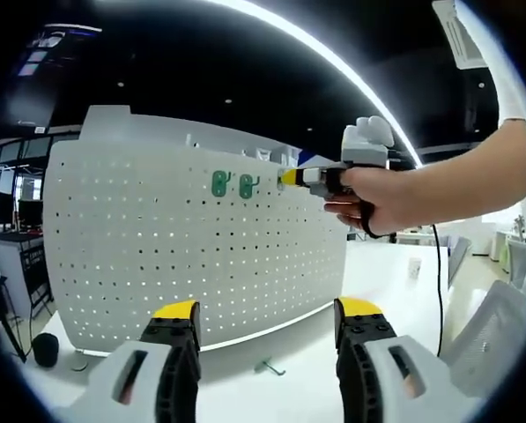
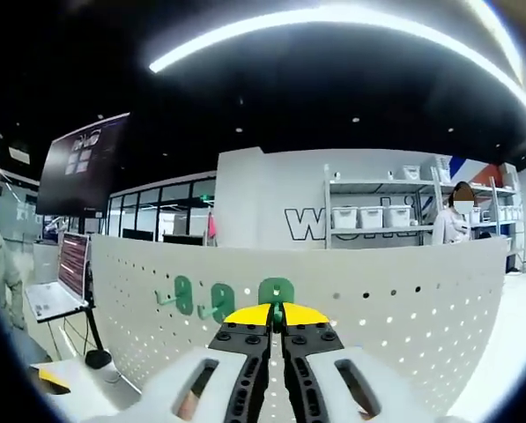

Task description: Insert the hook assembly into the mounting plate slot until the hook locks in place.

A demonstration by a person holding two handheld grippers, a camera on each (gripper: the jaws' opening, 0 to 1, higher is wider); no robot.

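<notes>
A white pegboard mounting plate (image 1: 183, 256) stands upright on the table, with two green hooks (image 1: 219, 183) (image 1: 248, 185) hanging near its top. My right gripper (image 1: 291, 177), held by a hand, reaches in from the right with its yellow tip at the board beside them. In the right gripper view the pegboard (image 2: 395, 308) lies ahead, and my right gripper (image 2: 277, 315) is shut on a third green hook (image 2: 276, 290) pressed against it, right of the two mounted hooks (image 2: 184, 295) (image 2: 221, 301). My left gripper (image 1: 268, 322) stands open and holds nothing, low in front of the board.
A loose hook (image 1: 269, 367) lies on the white table (image 1: 381, 264) below the board. A black round object (image 1: 44, 349) sits at the board's left foot. A laptop (image 2: 51, 295) stands off to the left. Shelves with bins (image 2: 368, 216) and a person (image 2: 452, 225) are behind.
</notes>
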